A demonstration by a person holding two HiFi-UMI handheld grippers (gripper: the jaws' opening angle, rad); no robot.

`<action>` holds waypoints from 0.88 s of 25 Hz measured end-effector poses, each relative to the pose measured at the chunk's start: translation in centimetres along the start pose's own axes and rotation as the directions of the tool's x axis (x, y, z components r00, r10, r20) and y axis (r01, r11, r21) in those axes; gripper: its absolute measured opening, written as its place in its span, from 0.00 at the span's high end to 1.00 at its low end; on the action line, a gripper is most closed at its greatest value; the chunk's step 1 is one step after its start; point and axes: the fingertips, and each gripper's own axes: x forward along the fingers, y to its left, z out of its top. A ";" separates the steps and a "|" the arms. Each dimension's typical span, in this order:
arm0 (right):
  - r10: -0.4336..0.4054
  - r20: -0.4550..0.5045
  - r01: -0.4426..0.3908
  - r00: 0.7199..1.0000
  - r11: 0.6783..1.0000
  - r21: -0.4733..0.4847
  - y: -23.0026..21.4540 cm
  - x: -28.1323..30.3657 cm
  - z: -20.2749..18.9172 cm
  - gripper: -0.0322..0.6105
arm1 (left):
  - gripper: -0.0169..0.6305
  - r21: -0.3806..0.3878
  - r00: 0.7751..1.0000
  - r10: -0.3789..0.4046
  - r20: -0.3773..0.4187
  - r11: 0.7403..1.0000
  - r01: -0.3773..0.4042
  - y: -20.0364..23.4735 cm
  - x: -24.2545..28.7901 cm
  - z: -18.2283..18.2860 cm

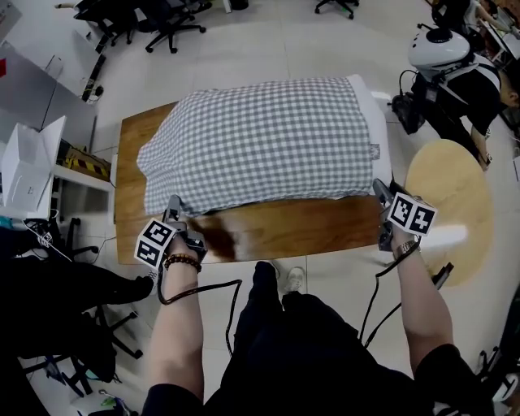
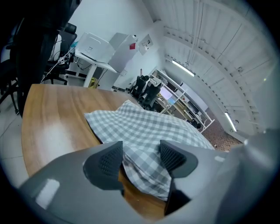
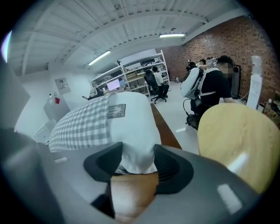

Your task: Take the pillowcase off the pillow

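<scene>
So the pillow (image 1: 372, 122) lies across the wooden surface (image 1: 284, 231), mostly inside the grey-check pillowcase (image 1: 260, 138). Only its white end pokes out on the right, right up at that edge of the surface. There's a bare strip of wood along the near edge and a wider bare bit on the left, so some room there.

The left gripper (image 1: 173, 205) is at the near left corner, with its fingers (image 2: 105, 162) clenched on a bunched fold of the pillowcase. The right gripper (image 1: 380, 192) is at the near right corner, its fingers (image 3: 171, 168) grasping the white corner of the pillow.

Around it, a round pale table (image 1: 459, 191) stands just beside the right end, close to the right gripper. A person (image 1: 463, 89) with a white pack is beyond that. Office chairs (image 1: 154, 24) are well back across the open floor, and a white desk (image 1: 32, 166) with clutter is off to the left. Cables (image 1: 203, 291) hang from both grippers by my legs.

There's a small grey label (image 3: 116, 110) at the pillowcase's open end, but the print is too small to read.
</scene>
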 end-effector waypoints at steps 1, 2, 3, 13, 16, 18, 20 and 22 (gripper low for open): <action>0.003 -0.009 -0.003 1.000 1.000 -0.001 -0.4 0.2 0.1 0.60 | 0.55 0.004 1.000 0.000 -0.006 1.000 0.000 -0.2 0.2 -0.5; 0.008 -0.017 -0.008 1.000 1.000 -0.003 -0.5 0.5 0.0 0.60 | 0.55 0.009 1.000 0.000 -0.012 1.000 0.000 -0.3 0.3 -0.8; 0.014 -0.025 -0.014 1.000 1.000 -0.008 -0.5 0.7 -0.2 0.60 | 0.56 0.015 1.000 -0.002 -0.019 1.000 0.002 -0.3 0.5 -1.0; -0.011 -0.012 0.009 1.000 0.990 -0.139 2.7 0.5 1.8 0.92 | 0.96 0.195 0.999 -0.005 -0.040 0.981 0.013 -3.1 0.6 1.7; -0.027 0.008 0.028 1.000 0.986 -0.161 2.5 0.0 3.0 0.92 | 0.96 0.210 1.000 -0.005 -0.005 0.978 0.006 -3.7 0.4 3.0; -0.039 0.018 0.041 0.999 0.982 -0.182 2.4 -0.3 3.2 0.92 | 0.96 0.210 1.000 -0.005 0.018 0.978 0.001 -3.5 0.1 3.9; -0.049 0.028 0.053 0.998 0.979 -0.199 2.6 -0.6 3.2 0.92 | 0.96 0.197 0.999 -0.005 0.046 0.980 -0.004 -2.9 -0.4 5.4; -0.054 0.037 0.060 0.998 0.975 -0.212 2.6 -0.8 3.4 0.92 | 0.96 0.187 0.998 -0.010 0.067 0.982 -0.002 -2.6 -0.8 6.8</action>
